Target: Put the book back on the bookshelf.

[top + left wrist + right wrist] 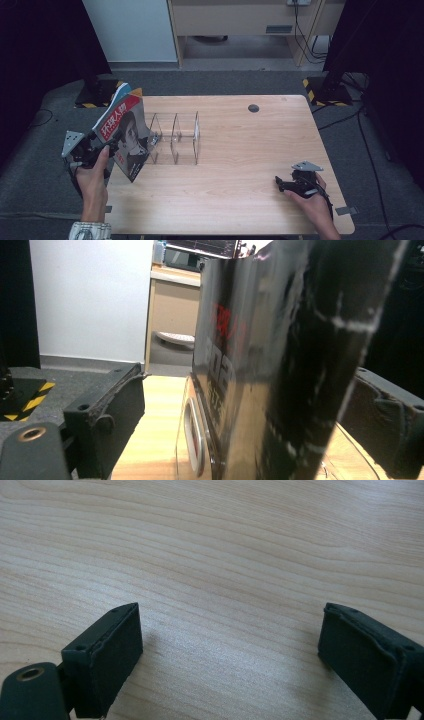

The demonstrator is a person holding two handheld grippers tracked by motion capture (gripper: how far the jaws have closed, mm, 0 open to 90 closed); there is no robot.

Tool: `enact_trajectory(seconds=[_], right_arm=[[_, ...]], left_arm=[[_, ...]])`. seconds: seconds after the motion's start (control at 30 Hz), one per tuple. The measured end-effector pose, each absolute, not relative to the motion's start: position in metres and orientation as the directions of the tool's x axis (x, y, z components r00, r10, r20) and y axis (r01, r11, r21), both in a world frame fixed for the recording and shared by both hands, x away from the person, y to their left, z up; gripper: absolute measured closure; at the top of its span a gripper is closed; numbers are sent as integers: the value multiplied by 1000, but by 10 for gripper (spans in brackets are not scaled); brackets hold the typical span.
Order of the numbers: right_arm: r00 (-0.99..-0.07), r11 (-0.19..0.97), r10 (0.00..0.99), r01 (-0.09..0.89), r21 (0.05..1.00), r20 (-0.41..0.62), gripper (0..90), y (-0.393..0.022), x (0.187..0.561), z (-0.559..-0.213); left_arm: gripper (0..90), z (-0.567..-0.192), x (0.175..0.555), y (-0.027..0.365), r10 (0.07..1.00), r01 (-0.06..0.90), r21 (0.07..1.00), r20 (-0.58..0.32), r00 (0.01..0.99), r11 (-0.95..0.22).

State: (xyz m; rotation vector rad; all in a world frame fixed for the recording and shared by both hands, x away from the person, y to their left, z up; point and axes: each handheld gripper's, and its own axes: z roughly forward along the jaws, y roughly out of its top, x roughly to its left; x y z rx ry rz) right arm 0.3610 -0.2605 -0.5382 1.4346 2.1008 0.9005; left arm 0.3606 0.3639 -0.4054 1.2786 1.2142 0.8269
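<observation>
Red-covered magazine (125, 135) between spread left claw (240, 405), leaning on clear rack (175, 137), right claw (230, 650) spread over table (225, 555).

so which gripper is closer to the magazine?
Left. The left gripper is at the magazine, jaws open with it between them. The right gripper rests far across the table, jaws open on nothing.

Wooden table (240, 165) on grey carpet (60, 150). Black cable hole (253, 108) near far edge. Pale cabinet (240, 20), white panel (130, 30) behind.
</observation>
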Motion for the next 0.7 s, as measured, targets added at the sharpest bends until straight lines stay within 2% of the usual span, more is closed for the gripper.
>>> enact_trajectory(seconds=[0.3,0.7], right_arm=[[-371,257,929,647,718,2,78,-260,361,-538],[-372,259,928,651,714,3,62,-259,360,-538]], left_arm=[[75,-413,355,356,962,204,973,-150,227,104],[45,-423,343,358,971,209,973,-139,196,97]])
